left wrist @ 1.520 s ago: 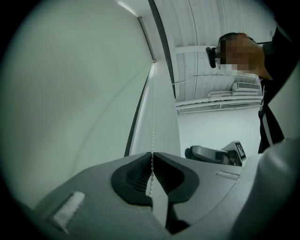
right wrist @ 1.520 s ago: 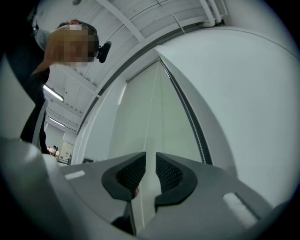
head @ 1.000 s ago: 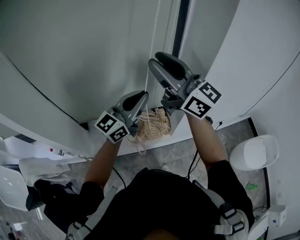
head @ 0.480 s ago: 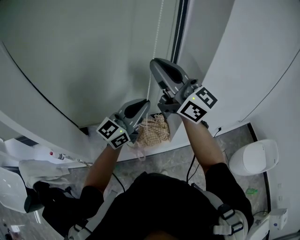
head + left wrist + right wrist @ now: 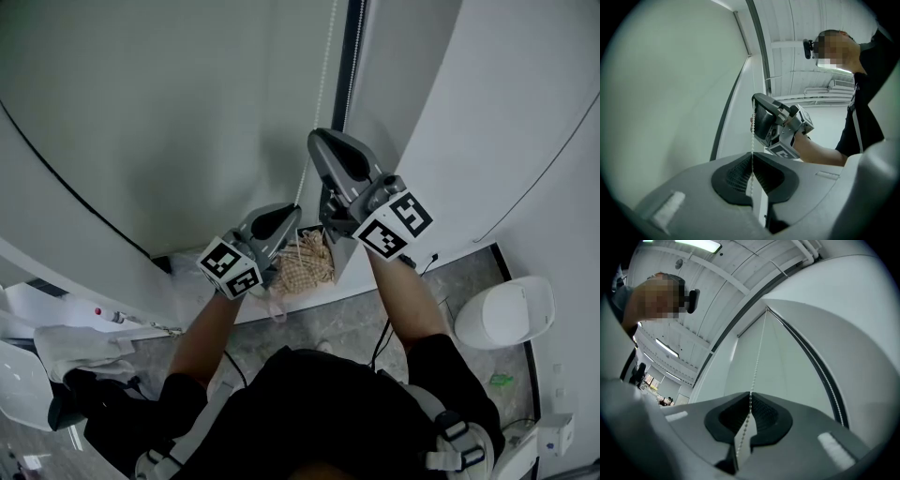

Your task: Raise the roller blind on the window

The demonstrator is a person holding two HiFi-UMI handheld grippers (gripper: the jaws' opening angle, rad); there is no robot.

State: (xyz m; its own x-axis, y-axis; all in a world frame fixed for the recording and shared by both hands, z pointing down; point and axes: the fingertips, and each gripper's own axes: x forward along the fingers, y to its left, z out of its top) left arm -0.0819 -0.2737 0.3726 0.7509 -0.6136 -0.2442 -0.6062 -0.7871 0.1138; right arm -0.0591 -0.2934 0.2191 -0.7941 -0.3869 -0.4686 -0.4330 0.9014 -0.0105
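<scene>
The roller blind (image 5: 169, 112) is the wide pale sheet at the left, also seen in the left gripper view (image 5: 670, 93) and the right gripper view (image 5: 787, 357). Its white bead chain (image 5: 326, 66) hangs beside the dark window frame (image 5: 354, 47). My right gripper (image 5: 319, 141) is the higher one; its jaws have just been closing and now pinch the bead chain (image 5: 758, 352), which enters my right gripper (image 5: 750, 397) from above. Below it, my left gripper (image 5: 292, 192) is shut on the same chain (image 5: 752, 140), which runs taut from my right gripper (image 5: 753, 101) down into my left gripper (image 5: 752, 157).
A woven checked bag (image 5: 305, 262) sits on the floor by the window's foot. A white round bin (image 5: 506, 314) stands at the right, and a pale cloth (image 5: 75, 337) lies at the left. A white wall panel (image 5: 487, 112) rises on the right.
The right gripper's jaws, apart one second ago, have closed on the bead chain. The left gripper has sunk a little with the chain in it.
</scene>
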